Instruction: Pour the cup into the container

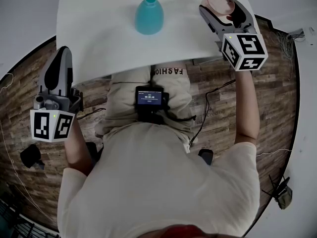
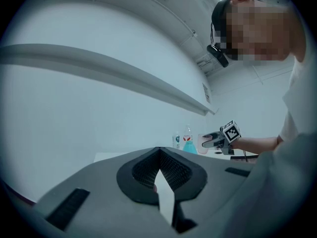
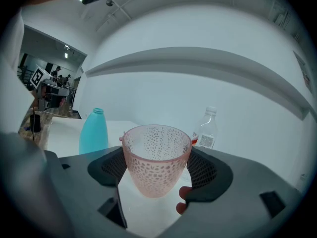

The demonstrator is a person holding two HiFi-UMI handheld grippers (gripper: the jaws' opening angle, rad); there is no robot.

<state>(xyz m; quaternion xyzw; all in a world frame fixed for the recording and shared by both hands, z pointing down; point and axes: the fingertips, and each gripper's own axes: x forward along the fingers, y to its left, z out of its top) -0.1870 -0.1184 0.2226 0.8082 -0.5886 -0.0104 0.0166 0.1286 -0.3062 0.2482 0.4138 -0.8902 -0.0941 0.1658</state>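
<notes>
Right tool (image 1: 221, 8) first: what did it have? the first one asked.

Its jaws were clamped on the pink dimpled cup (image 3: 156, 157), one pad on each side of the wall, the other answered. The cup was upright in the grip, over the white worktop (image 1: 99, 38). Whether anything was in it, I could not tell.

And the left tool (image 2: 158, 168)?

Jaws together on nothing, held off the worktop's near edge, at about eight o'clock in the head view, well apart from everything.

Where was the container relative to the cup?

The teal container (image 1: 149, 15) stood on the worktop at nine o'clock from the cup in the head view, well apart from it. In the right gripper view it sat at ten o'clock of the rim. A clear bottle (image 3: 206, 128) with a red label stood behind, at one o'clock.

So what could have gone wrong from there?

I judged the mouth the main trouble. The container narrowed to a small neck while the cup's rim was wide, so a tilt begun before the lip was over that opening, or made too fast, would likely have spilled onto the worktop. The cup's walls tapered and looked slick, so it could have slipped in the jaws as it tipped. A nudge from the tool might also have toppled the container.
</notes>
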